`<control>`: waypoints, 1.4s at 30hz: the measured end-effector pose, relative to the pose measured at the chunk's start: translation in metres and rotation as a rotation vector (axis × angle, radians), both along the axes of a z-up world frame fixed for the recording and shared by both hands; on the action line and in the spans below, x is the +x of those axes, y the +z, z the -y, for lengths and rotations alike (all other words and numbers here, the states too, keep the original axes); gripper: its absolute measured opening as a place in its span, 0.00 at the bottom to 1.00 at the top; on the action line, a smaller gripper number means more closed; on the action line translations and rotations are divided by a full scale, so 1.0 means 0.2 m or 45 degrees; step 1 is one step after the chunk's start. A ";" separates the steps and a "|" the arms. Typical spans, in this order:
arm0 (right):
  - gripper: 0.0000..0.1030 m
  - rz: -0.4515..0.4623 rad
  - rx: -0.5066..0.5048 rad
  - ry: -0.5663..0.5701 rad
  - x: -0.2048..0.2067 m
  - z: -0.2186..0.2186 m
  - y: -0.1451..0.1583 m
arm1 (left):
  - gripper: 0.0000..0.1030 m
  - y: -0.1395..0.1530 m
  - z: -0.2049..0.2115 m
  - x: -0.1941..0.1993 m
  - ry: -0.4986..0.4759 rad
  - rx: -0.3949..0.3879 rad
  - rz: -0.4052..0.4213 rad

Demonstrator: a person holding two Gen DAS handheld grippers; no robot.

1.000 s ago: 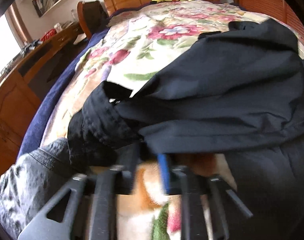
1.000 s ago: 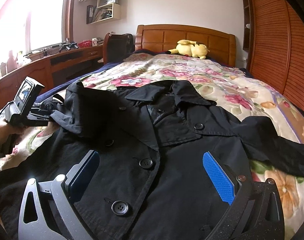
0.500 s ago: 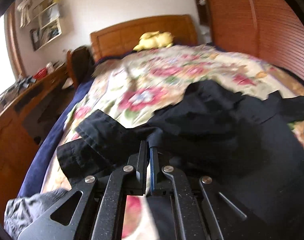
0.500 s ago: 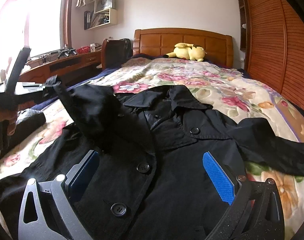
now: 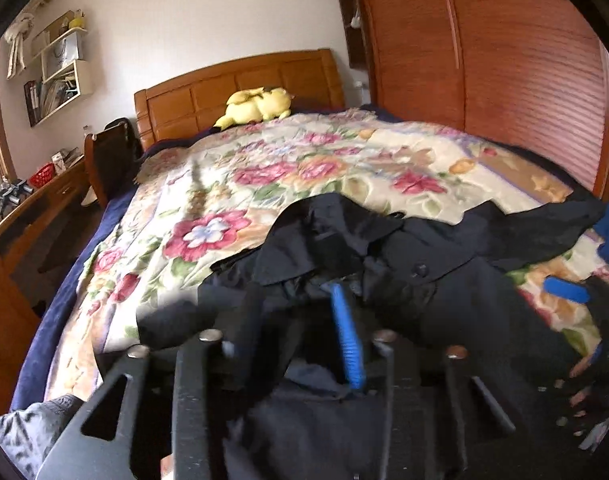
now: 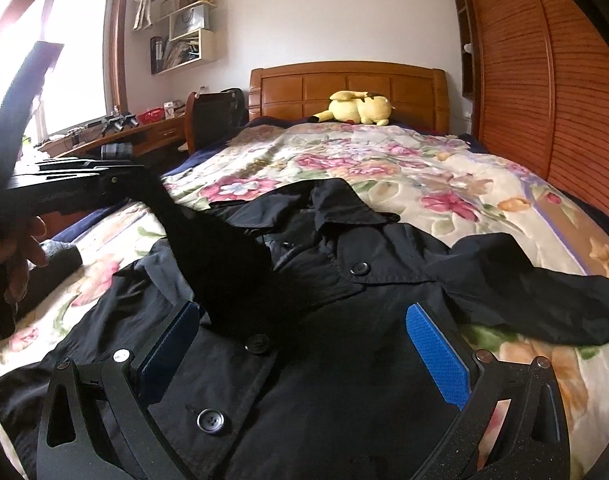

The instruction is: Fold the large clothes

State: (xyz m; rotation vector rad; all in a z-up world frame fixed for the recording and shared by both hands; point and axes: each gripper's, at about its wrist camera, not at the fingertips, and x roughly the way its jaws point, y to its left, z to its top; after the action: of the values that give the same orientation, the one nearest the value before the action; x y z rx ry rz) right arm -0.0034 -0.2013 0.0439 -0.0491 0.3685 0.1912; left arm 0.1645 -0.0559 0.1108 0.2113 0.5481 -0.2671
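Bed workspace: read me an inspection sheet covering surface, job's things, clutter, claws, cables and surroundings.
Surface: floral quilt covering the bed.
Job's things: black coat lying front up on the quilt; one sleeve raised off it, running up to the left claw.
Clutter: yellow plush by the headboard; grey garment at the quilt's edge.
Claws: left claw jaws have just been opening, sleeve fabric between them; right claw open over the coat front, holding nothing.
Cables: nothing seen.
Surroundings: wardrobe, desk, chair, wall shelf.
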 end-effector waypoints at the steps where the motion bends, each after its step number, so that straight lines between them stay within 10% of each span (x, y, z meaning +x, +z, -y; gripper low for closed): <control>1: 1.00 0.000 0.004 -0.001 0.00 0.00 0.00 | 0.41 0.01 0.02 -0.01 -0.014 -0.006 0.004; 9: 1.00 0.009 0.005 0.002 -0.01 0.00 0.01 | 0.73 0.07 -0.04 -0.17 -0.021 -0.099 0.060; 42: 0.99 -0.044 -0.149 0.265 0.01 -0.32 0.00 | 0.74 -0.33 -0.70 -0.53 0.212 -0.148 0.092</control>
State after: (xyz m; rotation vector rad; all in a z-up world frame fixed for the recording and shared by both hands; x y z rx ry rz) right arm -0.0016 -0.1377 0.0439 -0.1999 0.4091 0.3762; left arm 0.0593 0.0835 0.0452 0.0617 0.4737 -0.1288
